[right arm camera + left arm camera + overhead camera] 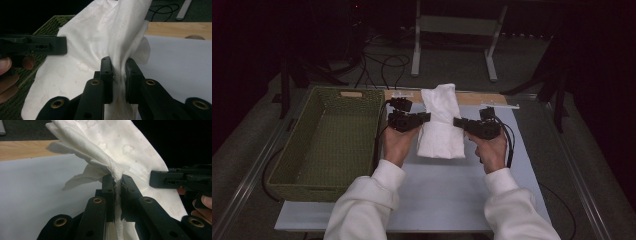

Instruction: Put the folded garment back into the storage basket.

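Between the two grippers, over the far middle of the pale table (452, 195), a folded white cloth (439, 125) hangs bunched, top end tilted away. Left gripper (424, 118) is clamped on its left edge, right gripper (458, 121) on its right edge, fabric pinched tight in both. Green woven basket (302, 170) sits just left of the left hand (398, 145).

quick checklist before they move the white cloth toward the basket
1. Left gripper shut on the white cloth: ok.
2. Right gripper shut on the cloth's other edge: ok.
3. Cloth lifted fully off the table: cannot tell.
4. Green basket has room inside: ok.
5. Way from the cloth to the basket unblocked: ok.
6. Cables not caught in the cloth: ok.
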